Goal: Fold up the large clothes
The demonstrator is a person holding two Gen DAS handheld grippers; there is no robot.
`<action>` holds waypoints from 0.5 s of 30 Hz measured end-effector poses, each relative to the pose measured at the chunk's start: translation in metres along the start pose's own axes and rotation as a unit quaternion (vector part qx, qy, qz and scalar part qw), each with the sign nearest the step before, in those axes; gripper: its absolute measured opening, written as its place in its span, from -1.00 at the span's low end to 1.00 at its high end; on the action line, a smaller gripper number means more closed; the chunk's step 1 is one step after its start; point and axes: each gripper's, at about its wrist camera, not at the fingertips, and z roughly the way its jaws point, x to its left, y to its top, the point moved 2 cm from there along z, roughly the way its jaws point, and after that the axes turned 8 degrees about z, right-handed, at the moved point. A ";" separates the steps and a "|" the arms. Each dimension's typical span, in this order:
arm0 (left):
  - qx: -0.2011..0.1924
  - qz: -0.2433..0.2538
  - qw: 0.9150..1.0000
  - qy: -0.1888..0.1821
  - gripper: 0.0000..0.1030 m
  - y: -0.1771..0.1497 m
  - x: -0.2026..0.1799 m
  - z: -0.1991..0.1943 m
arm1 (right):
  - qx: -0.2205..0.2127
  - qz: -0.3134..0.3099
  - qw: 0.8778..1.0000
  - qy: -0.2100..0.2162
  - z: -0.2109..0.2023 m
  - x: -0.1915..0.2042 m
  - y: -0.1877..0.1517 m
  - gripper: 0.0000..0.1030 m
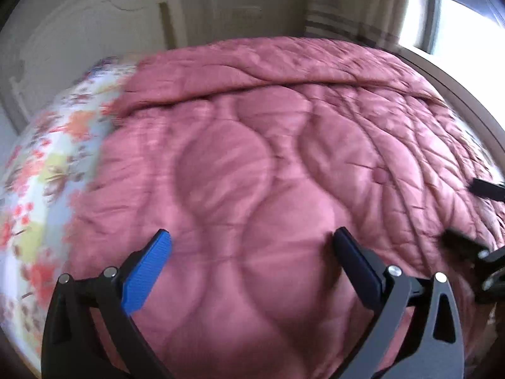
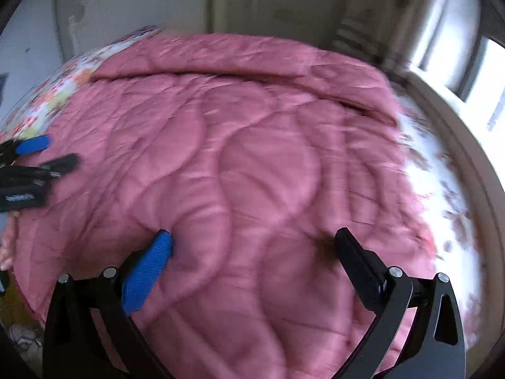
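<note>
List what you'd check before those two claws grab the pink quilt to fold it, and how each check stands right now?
1. Left claw open, nothing between its fingers: ok.
2. Right claw open, nothing held: ok.
3. Pink quilt spread over the floral sheet: ok.
4. Far part already doubled over along a ridge: ok.
5. Near edge in sight for gripping: cannot tell, hidden below the claws.
6. Sharp view: not ok, both blurred.

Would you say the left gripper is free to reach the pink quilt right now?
Probably yes. The left gripper is open, holds nothing, and points straight at the pink quilt spread on the bed, with nothing between them. The right gripper is off to the side, clear of its path.
</note>
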 end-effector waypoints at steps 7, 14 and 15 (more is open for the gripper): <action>-0.005 -0.133 0.991 0.003 0.96 -0.035 0.083 -0.008 | -0.003 0.120 0.992 -0.030 0.000 -0.077 -0.022 0.91; -0.056 -0.092 0.994 0.002 0.96 -0.034 0.049 -0.042 | -0.043 0.015 0.999 0.011 -0.034 -0.010 -0.023 0.91; -0.074 -0.071 0.995 -0.017 0.96 -0.033 0.033 -0.052 | -0.043 -0.009 0.999 0.023 -0.035 0.003 -0.027 0.91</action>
